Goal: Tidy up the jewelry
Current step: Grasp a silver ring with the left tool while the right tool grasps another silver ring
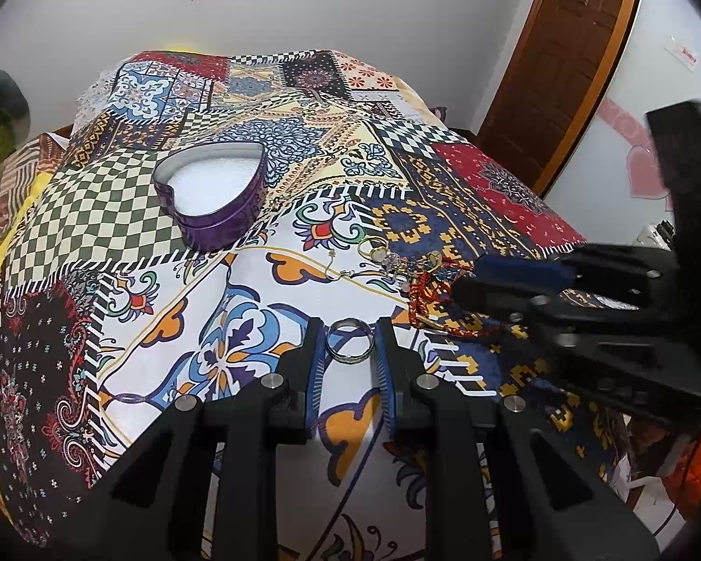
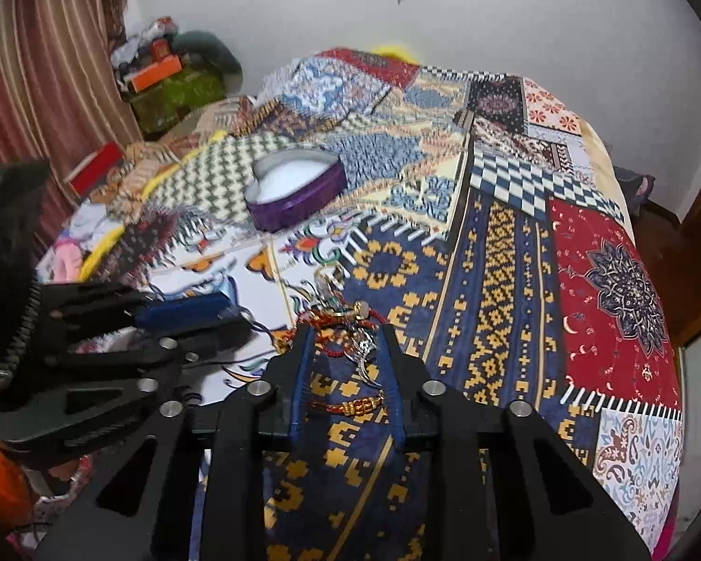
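My left gripper [image 1: 349, 343] is shut on a silver ring [image 1: 350, 340], which sits upright between its blue pads just above the patterned bedspread [image 1: 238, 327]. To its right lies a tangle of jewelry [image 1: 411, 276]: rings, beads and red thread bracelets. My right gripper [image 2: 346, 343] stands open astride this jewelry tangle [image 2: 350, 322], with a silver pendant [image 2: 365, 357] and a gold-beaded red bracelet [image 2: 364, 405] between its fingers. A purple heart-shaped tin [image 1: 219, 229] with white lining sits open farther back. Each gripper shows in the other's view: right gripper [image 1: 467, 280], left gripper [image 2: 240, 318], tin [image 2: 294, 212].
The bedspread [image 2: 514, 280] drops off at the right edge [image 2: 668, 327] and near me. A brown door [image 1: 561, 70] stands at the right, a striped curtain [image 2: 46, 70] at the left. Boxes and clutter [image 2: 173, 75] pile up beyond the bed's left side, with a red box [image 2: 96, 166].
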`<state>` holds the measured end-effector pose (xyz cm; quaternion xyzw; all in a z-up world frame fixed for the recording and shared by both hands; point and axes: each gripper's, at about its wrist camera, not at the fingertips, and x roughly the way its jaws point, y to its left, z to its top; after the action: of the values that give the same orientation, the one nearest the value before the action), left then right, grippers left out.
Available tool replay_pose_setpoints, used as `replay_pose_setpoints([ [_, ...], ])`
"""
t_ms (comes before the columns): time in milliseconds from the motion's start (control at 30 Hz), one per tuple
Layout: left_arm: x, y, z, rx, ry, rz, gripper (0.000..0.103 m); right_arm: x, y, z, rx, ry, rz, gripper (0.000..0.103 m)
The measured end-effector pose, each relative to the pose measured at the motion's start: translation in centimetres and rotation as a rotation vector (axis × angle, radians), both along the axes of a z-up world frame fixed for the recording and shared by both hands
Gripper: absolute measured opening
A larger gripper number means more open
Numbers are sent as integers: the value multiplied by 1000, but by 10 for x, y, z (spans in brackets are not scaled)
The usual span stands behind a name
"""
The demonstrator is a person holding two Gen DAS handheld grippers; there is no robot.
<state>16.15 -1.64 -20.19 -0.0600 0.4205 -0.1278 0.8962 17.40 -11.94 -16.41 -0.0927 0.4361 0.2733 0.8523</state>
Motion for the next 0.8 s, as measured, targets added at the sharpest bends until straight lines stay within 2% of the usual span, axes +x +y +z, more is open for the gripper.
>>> replay_pose_setpoints([
  [233, -1, 4, 1, -1, -3, 15, 20, 5, -2, -5, -3, -4, -12, 14],
  [467, -4, 9, 8, -11, -20, 35, 21, 4, -2, 0, 12, -2, -12, 13],
  [800, -6, 21, 35, -6, -93, 76, 21, -4, 0, 36, 59, -77, -31, 13],
])
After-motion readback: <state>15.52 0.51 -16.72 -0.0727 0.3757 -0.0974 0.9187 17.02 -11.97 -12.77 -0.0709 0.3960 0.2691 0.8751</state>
